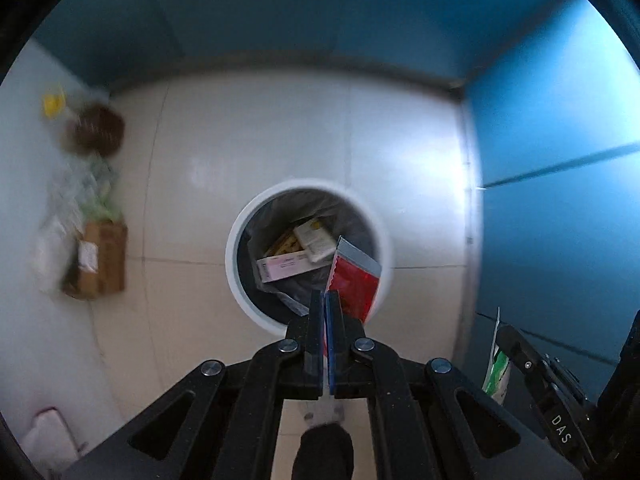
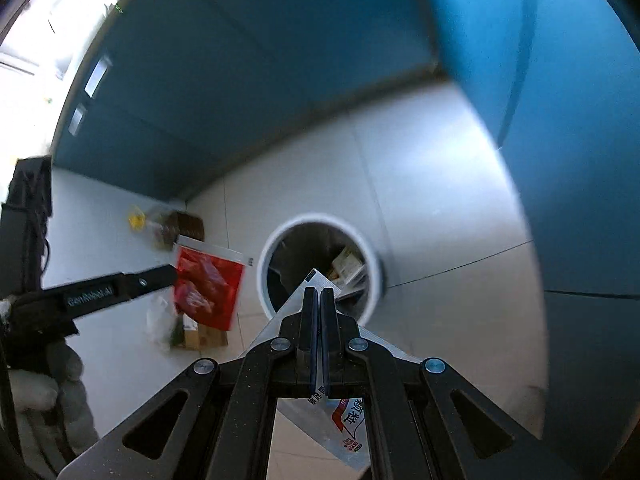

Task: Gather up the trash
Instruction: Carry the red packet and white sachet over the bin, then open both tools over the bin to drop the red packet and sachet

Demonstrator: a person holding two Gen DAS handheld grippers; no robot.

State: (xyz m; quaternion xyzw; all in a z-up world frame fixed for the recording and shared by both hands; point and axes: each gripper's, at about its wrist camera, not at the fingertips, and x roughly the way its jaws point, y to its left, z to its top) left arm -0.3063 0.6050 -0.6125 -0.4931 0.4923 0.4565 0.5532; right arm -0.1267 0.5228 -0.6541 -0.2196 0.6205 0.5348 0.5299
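Left wrist view: my left tool is clamped tight on a red packet, which sticks up and to the right from the tips, over the near rim of the bin. Bin is white-rimmed, round, w/ a dark liner; it stands on the tiled floor. Inside: a few flat boxes, pale and yellow. Far left by the wall, blurred: a cardboard box, a brown lump and something yellow. Can't tell more. Lower right edge: right tool seen from the side, w/ a white-green packet at its tips.

Right wrist view: my right tool is closed narrow on a silver-white packet w/ red print; the packet runs from under the fingers up past the tips, its top corner in front of the bin opening. Left tool comes in from the left, pinching the red packet, which hangs left of the bin, not over it from this angle. Blue cabinet fronts behind and at right.
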